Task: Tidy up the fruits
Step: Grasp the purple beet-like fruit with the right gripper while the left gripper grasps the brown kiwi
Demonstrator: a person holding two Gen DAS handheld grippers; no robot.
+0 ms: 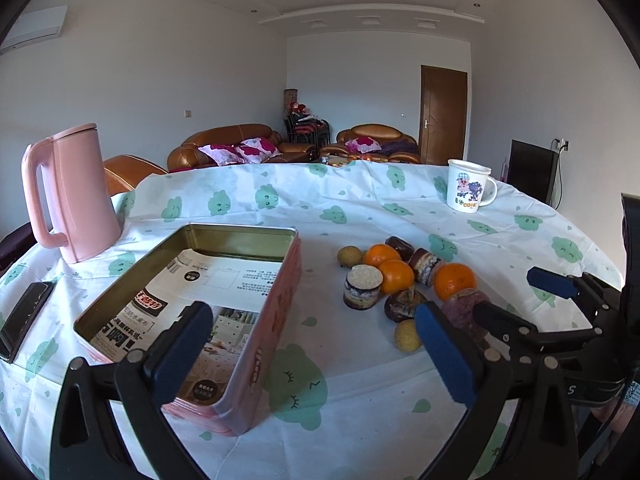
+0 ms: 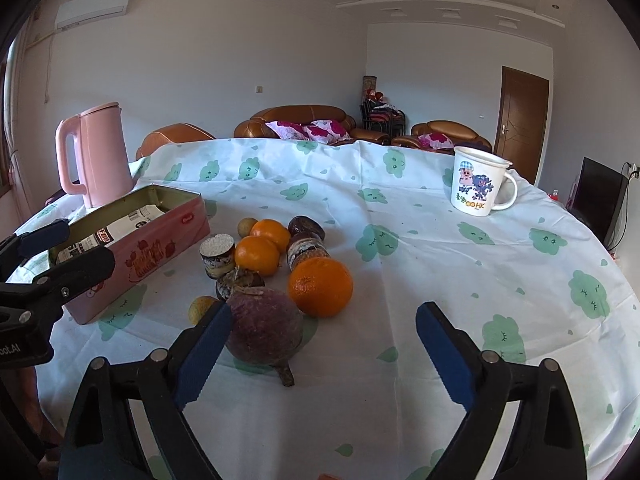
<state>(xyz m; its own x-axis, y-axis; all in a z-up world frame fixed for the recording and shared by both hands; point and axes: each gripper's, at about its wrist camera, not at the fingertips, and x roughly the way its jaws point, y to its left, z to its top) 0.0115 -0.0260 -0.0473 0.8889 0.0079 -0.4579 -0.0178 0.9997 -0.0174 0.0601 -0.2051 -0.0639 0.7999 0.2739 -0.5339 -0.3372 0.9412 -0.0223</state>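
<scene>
Fruit lies in a loose cluster on the surface (image 2: 400, 208), which is covered by a white cloth printed with green clouds. In the right wrist view the right gripper (image 2: 324, 350) hovers low over the cloth with its blue-padded fingers (image 2: 202, 354) spread wide and nothing pressed between them. A purple fruit (image 2: 264, 326) with a short stem sits just inside the left-hand finger, close against its pad — whether they touch cannot be told — while the other finger stands well apart from it over bare cloth. Just beyond it is a big orange (image 2: 320, 286), and behind that two smaller oranges (image 2: 256, 255), a dark round fruit (image 2: 239, 282), two small yellow ones (image 2: 202, 307) and several cake-like rolls (image 2: 218, 255).

The left gripper (image 1: 312, 344) also stands wide, holding nothing. In its own view one finger (image 1: 182, 354) hangs over the near part of an open pink tin (image 1: 276, 320), whose floor is lined with printed paper; the other finger (image 1: 444, 354) is beside the fruit cluster, with a yellow fruit (image 1: 407, 335) just past its tip. The tin holds no fruit — the whole cluster rests on the cloth between tin and right gripper.

A pink kettle (image 1: 74, 196) stands beyond the tin, a cartoon mug (image 2: 478, 182) at the far right edge, and a dark phone (image 1: 24, 320) near the left edge.
</scene>
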